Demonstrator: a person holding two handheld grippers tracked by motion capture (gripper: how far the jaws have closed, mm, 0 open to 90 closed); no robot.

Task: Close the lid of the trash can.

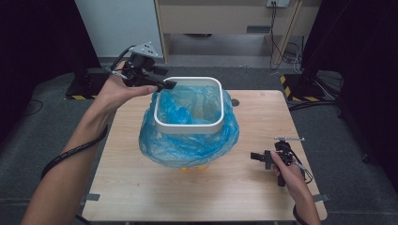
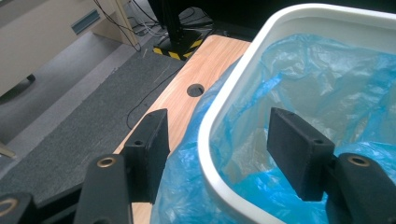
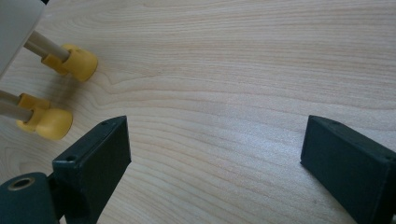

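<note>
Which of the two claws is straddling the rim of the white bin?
The left claw, held up at the bin's far left corner. Its jaws stand open, one inside over the blue bag, one outside. The right claw sits low over the bare table.

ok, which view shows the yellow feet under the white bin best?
The right gripper view: two round yellow feet on pale legs stand close up on the wooden table, at the bin's corner. The high view shows just a sliver of yellow below the blue plastic bag. The left gripper view looks at the rim and bag, higher up.
</note>
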